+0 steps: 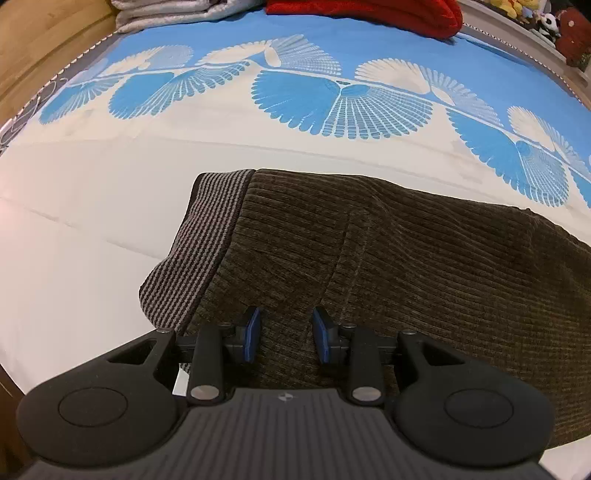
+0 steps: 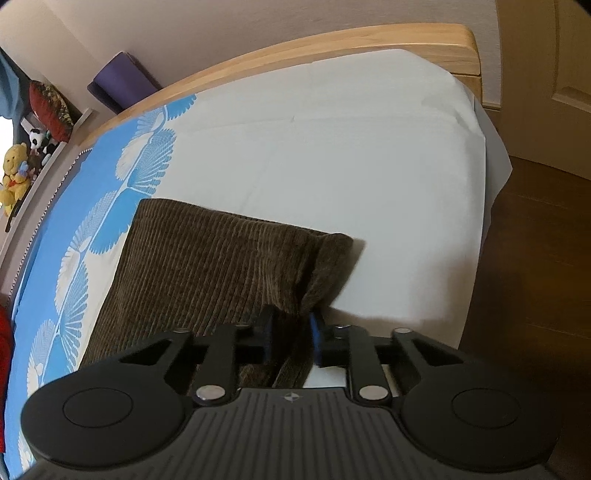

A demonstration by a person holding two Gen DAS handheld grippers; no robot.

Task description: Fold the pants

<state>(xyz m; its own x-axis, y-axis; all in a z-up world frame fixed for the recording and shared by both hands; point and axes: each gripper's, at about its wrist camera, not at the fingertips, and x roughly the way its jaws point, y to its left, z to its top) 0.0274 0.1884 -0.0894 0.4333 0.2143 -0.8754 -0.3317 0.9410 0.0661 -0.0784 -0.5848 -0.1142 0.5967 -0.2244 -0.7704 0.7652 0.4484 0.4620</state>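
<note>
Dark brown corduroy pants (image 1: 388, 266) lie folded on the bed, with a grey striped waistband (image 1: 199, 251) at their left end. My left gripper (image 1: 286, 334) hovers over the near edge of the pants just right of the waistband, its blue pads apart and nothing between them. In the right wrist view the pants (image 2: 207, 266) lie ahead and to the left. My right gripper (image 2: 291, 334) is shut on a bunched fold of the pants' right corner, which stands up between the pads.
The bed has a white sheet (image 2: 332, 147) and a blue fan-patterned cover (image 1: 332, 48). A red blanket (image 1: 369, 14) and grey folded cloth (image 1: 166, 14) lie at the far end. A wooden bed frame (image 2: 332, 40), stuffed toys (image 2: 14, 173) and dark floor (image 2: 535, 258) surround it.
</note>
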